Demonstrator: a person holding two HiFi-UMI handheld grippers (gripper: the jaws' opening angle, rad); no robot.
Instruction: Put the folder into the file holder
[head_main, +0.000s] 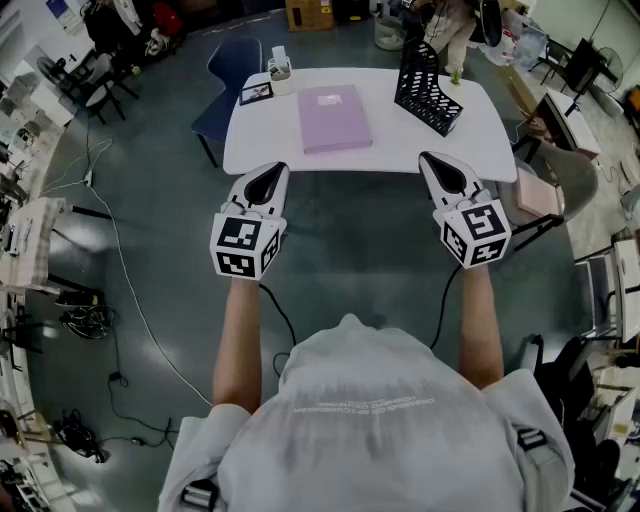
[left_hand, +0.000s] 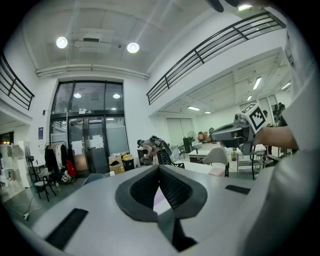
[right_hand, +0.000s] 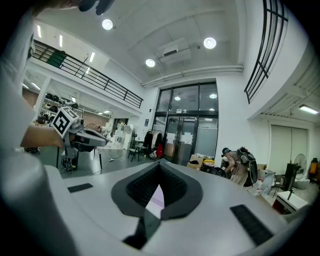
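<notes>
On the white desk (head_main: 400, 150), the purple folder (head_main: 333, 117) lies flat near the middle, with the black file holder (head_main: 428, 88) standing apart to its right. Short of the desk's near edge, the left claw (head_main: 268, 177) and right claw (head_main: 442, 166) are both closed and empty.

Both arms extend forward, side by side. The left tool (head_main: 262, 181) and right tool (head_main: 447, 174) are each held nearly level, jaws closed together and gripping nothing.
</notes>
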